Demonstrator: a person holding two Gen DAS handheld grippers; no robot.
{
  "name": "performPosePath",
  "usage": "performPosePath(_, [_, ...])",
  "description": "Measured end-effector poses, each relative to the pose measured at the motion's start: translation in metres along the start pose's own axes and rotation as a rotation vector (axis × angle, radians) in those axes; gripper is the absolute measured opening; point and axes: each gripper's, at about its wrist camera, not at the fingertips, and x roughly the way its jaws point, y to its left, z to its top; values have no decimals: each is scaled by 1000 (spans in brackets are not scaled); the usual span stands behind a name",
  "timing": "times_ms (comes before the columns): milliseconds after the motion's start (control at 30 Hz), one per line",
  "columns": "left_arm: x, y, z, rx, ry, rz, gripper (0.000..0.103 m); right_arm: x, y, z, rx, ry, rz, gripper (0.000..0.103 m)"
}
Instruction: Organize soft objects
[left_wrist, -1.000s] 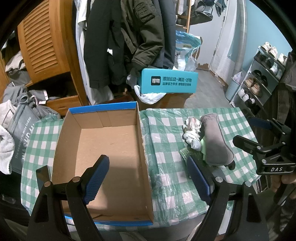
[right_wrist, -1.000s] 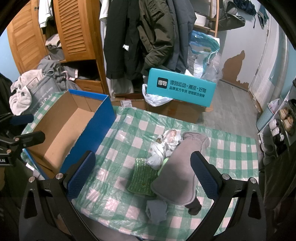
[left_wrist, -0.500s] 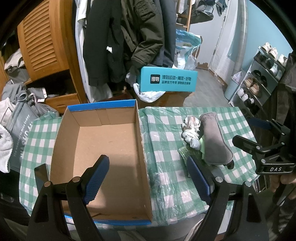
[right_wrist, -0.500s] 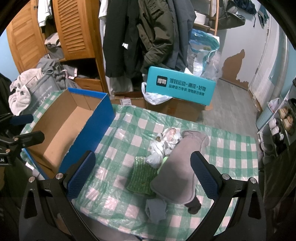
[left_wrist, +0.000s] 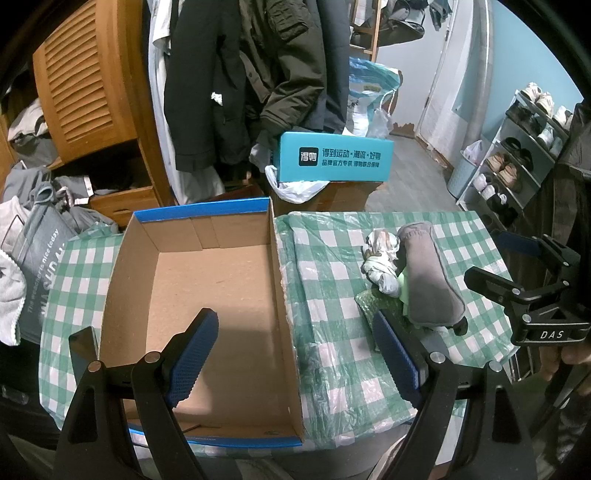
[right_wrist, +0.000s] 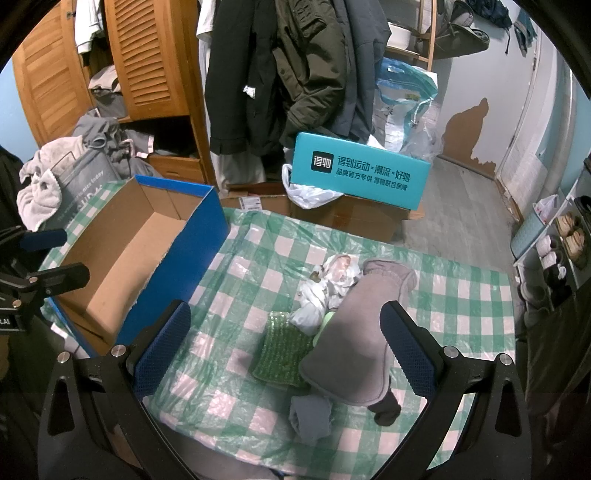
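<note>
An open blue cardboard box (left_wrist: 207, 295) (right_wrist: 122, 258) sits empty on the left of the green-checked table (left_wrist: 332, 362) (right_wrist: 258, 266). A pile of soft things lies on the right: a long grey pouch (left_wrist: 428, 280) (right_wrist: 362, 332), a crumpled white cloth (left_wrist: 380, 254) (right_wrist: 328, 288), a green knitted pad (right_wrist: 284, 350) (left_wrist: 373, 299), a small grey cloth (right_wrist: 310, 413) and a dark sock (right_wrist: 386, 406). My left gripper (left_wrist: 295, 354) is open and empty above the box's near right wall. My right gripper (right_wrist: 284, 354) is open and empty above the pile.
A teal box (left_wrist: 332, 162) (right_wrist: 358, 173) on brown cartons stands behind the table. Coats hang on a wooden wardrobe (right_wrist: 147, 62). A shoe rack (left_wrist: 517, 155) is on the right. Clothes and a grey bag (left_wrist: 40, 258) lie on the left.
Both grippers stay open; the views have shifted only slightly. Nothing on the table has moved.
</note>
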Motion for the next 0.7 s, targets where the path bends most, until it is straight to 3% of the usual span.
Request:
performPosePath(467, [3, -2, -5, 3, 10, 14, 87, 2, -3, -4, 4, 11, -7, 101])
performPosePath(700, [23, -5, -10, -2, 79, -14, 87, 14, -28, -14, 61, 78, -35, 101])
